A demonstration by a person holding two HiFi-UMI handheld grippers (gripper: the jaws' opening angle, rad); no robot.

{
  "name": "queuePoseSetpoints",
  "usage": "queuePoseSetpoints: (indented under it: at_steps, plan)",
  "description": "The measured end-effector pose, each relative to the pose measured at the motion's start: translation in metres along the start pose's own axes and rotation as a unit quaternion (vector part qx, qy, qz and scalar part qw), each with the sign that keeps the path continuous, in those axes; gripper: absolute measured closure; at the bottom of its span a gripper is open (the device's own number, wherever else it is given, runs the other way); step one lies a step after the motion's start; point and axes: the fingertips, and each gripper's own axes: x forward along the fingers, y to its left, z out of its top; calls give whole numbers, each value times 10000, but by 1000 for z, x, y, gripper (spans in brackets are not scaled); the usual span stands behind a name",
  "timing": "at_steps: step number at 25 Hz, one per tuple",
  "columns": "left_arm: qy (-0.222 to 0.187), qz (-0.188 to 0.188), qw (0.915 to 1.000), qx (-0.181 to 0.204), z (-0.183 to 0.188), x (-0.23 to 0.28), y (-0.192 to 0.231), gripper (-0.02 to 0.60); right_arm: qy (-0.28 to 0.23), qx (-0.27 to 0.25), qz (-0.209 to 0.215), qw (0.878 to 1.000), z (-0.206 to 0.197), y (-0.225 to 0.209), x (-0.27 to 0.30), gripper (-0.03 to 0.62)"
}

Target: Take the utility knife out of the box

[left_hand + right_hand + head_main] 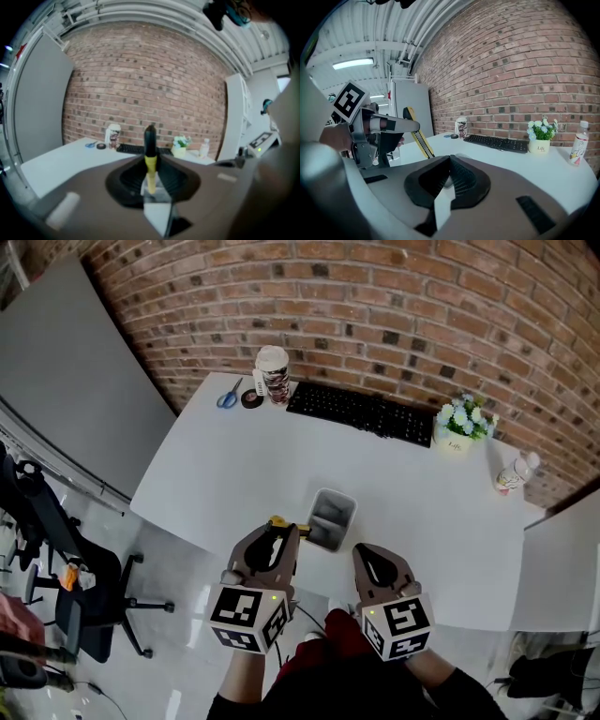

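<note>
A small grey box [349, 507] stands open-topped near the front edge of the white table [225, 474]. Just left of it, over the table's edge, my left gripper [279, 532] is shut on the utility knife [277, 521]. In the left gripper view the knife [150, 161], yellow with a black end, stands up between the jaws of the left gripper [150, 185]. My right gripper [368, 554] hangs in front of the box, shut with nothing in it. The right gripper view shows the knife [419, 137] off to the left of the right gripper [450, 159].
At the table's back lie a black keyboard [361, 411], a flower pot [462, 425], a small bottle [514, 474], a patterned cup [273, 373], blue scissors [228, 396] and a tape roll [251, 398]. An office chair [84, 596] stands on the floor at left.
</note>
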Motion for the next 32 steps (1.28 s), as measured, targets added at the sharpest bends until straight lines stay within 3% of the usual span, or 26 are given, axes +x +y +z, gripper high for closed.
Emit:
queuePoseSetpoints:
  at_steps: [32]
  plan:
    - [-303, 900, 9954, -98, -27, -137, 15, 506, -301, -481, 664, 9962, 7, 100, -37, 586]
